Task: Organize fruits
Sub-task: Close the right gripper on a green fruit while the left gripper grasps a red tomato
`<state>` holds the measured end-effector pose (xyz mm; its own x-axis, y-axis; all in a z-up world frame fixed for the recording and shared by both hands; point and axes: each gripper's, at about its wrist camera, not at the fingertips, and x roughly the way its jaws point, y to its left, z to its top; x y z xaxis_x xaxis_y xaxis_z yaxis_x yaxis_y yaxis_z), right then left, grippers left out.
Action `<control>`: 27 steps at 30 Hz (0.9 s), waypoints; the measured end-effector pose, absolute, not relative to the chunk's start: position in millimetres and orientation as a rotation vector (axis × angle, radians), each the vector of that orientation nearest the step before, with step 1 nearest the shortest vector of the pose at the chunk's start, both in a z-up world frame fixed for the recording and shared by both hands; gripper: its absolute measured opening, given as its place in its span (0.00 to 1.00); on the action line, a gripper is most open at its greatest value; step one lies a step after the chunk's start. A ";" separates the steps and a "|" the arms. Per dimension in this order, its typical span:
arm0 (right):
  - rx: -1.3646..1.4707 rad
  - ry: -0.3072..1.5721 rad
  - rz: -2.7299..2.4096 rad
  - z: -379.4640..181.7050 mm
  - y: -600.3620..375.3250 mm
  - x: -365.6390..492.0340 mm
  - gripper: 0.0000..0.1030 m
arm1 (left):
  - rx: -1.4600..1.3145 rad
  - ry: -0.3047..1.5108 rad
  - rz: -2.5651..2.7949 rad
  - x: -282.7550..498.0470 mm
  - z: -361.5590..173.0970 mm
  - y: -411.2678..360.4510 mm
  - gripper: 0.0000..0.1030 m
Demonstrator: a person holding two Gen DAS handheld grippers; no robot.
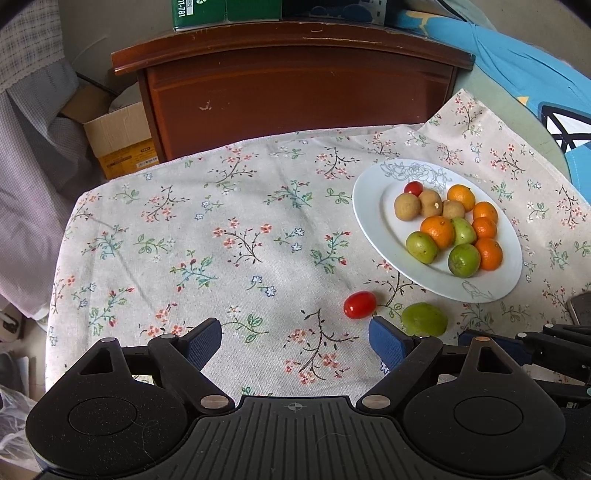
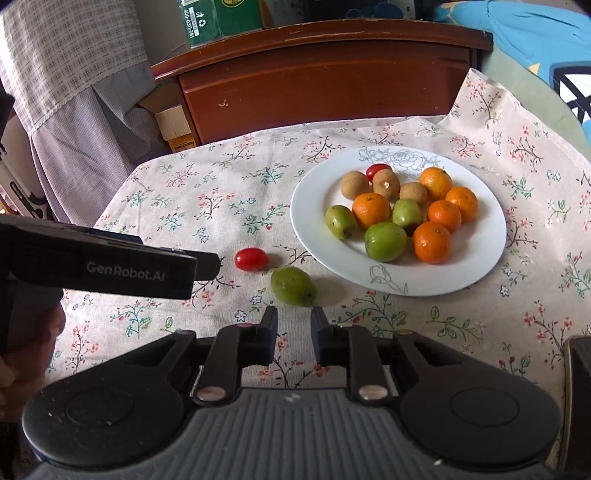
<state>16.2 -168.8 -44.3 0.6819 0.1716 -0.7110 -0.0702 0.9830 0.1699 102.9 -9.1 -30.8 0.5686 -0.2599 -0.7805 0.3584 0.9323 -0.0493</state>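
A white plate (image 1: 373,206) (image 2: 461,273) on the floral cloth holds several oranges (image 2: 371,209), green fruits (image 2: 386,242), brown fruits (image 2: 354,184) and one cherry tomato (image 2: 376,170). Off the plate, on the cloth, lie a red cherry tomato (image 1: 359,304) (image 2: 251,259) and a green fruit (image 1: 424,319) (image 2: 293,286). My left gripper (image 1: 293,325) stands open and empty, with the tomato just beyond its right finger. My right gripper (image 2: 294,311) is shut with nothing in it, and the green fruit lies right in front of its tips.
A dark wooden cabinet (image 1: 295,96) stands behind the table, with a green box (image 1: 225,11) on top. A cardboard box (image 1: 118,140) and a checked cloth (image 2: 74,55) are at the left. Blue fabric (image 1: 517,66) lies at the right.
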 end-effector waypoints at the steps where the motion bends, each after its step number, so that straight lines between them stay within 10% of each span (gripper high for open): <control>1: 0.136 0.795 0.136 -44.0 -169.4 17.6 0.32 | 0.119 0.893 -0.359 102.9 -30.5 -8.7 0.86; 27: 0.207 0.833 0.017 -38.4 -191.0 22.9 0.29 | 0.153 0.827 -0.468 105.4 -45.1 -34.7 0.80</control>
<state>22.9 -191.0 -38.4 0.6737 0.0957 -0.7328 0.0665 0.9797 0.1891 105.4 -34.7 -45.1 0.5821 -0.3408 -0.7383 0.4579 0.8877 -0.0487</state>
